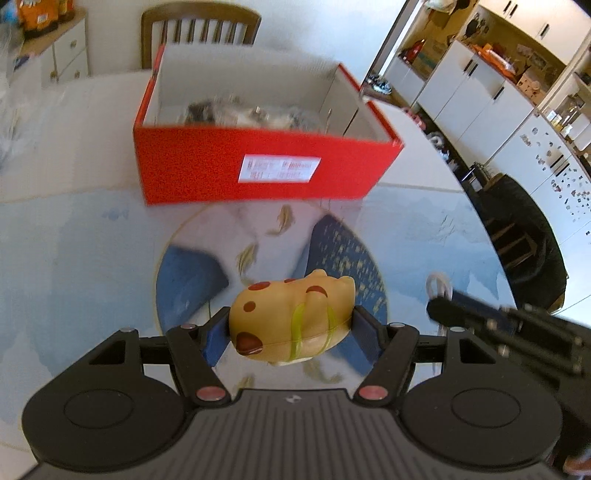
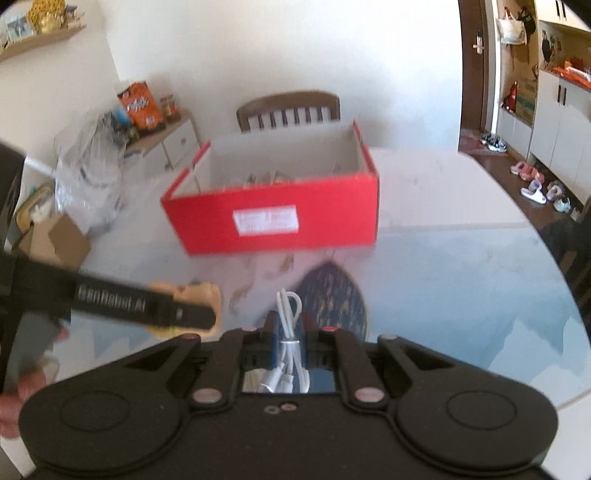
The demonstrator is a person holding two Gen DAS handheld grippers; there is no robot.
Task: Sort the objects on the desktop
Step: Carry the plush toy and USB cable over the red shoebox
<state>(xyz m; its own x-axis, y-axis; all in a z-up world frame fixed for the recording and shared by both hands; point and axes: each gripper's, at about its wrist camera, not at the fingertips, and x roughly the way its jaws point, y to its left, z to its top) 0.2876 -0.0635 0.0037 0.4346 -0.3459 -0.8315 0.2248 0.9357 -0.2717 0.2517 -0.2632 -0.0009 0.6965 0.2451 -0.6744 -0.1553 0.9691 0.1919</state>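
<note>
My left gripper is shut on a yellow toy animal with brown spots and holds it above the round table. The open red box stands ahead of it with several blurred items inside. My right gripper is shut on a bundled white cable. The red box is ahead of it too. The left gripper with the toy shows at the left of the right wrist view. The right gripper's finger shows at the right of the left wrist view.
The round table has a glass top with a blue and gold fish pattern. A wooden chair stands behind the box. A clear plastic bag and a cardboard box lie at the left. Cabinets line the right wall.
</note>
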